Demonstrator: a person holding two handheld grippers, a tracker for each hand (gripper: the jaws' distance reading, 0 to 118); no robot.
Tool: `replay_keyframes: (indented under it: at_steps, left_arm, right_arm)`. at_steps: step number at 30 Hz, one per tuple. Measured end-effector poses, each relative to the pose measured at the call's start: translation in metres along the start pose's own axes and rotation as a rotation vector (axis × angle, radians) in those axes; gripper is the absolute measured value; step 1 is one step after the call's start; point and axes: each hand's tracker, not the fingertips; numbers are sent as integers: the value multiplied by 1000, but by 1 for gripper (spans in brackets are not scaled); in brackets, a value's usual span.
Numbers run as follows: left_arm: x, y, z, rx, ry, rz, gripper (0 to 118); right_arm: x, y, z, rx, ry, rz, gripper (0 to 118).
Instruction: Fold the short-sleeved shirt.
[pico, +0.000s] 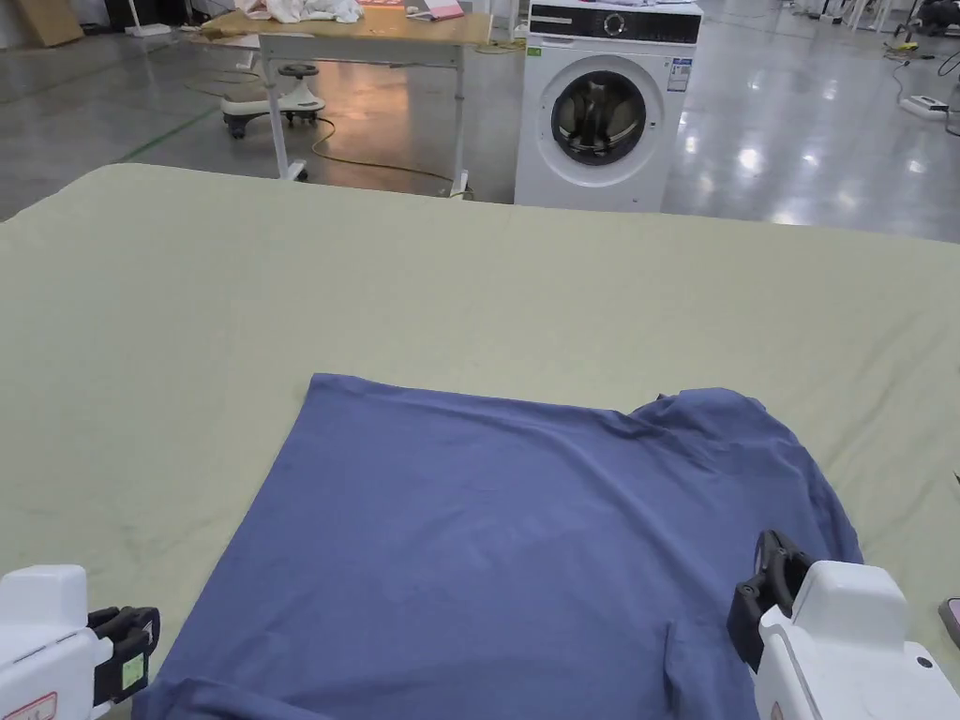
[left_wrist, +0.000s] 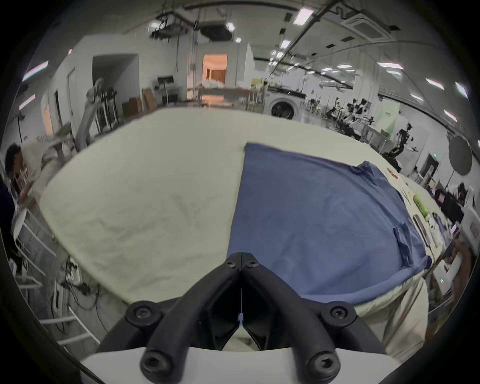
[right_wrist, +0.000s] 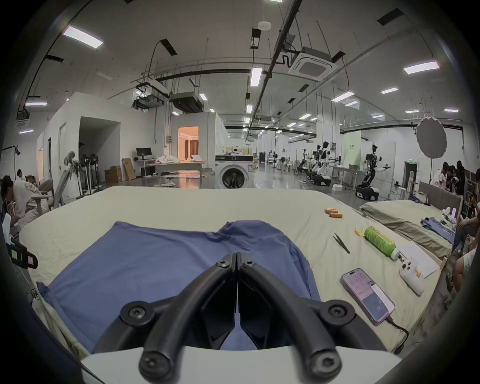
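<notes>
Blue short-sleeved shirt lay flat on the pale green bed sheet, reaching the sheet's near edge, nearer its right side. Left gripper sat at the shirt's near-left corner, jaws pressed together on nothing. Right gripper hovered over the shirt's near-right part, its 2 jaws also closed and empty; a phone lay by the sheet's right edge.

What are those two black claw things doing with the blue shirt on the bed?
A person is holding a gripper in each hand to fold the blue short-sleeved shirt, which lies spread out on the pale green bedsheet. Right now neither one has hold of it. The left gripper is shut and hovers beside the shirt's near left edge. The right gripper is shut too, above the shirt's right side. No fold has been made yet.
</notes>
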Motion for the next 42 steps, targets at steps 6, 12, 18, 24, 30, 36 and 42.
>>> replay_keyframes:
  at_steps: [6,12,18,24,30,36,42]
  left_arm:
    - [-6,-6,-19,-149,18,48,50]
    - [6,-18,-45,-267,80,39,50]
    - [16,-26,-56,-239,143,-79,26]
    - [22,-24,-60,-262,95,-160,1]
    - [9,-15,-45,-252,42,-87,0]
    - [11,-12,-33,-227,30,-75,0]
    - [14,-14,-32,-232,28,-76,0]
  right_arm:
    - [3,-9,1,-30,-2,22,0]
    - [12,-17,0,-65,-17,29,0]
    - [23,-21,1,-86,-33,17,0]
    - [47,-20,6,-125,-47,9,0]
    - [91,-21,14,-341,-56,70,22]
    - [119,-55,26,-524,-42,47,56]
    - [120,-90,22,-670,-11,53,51]
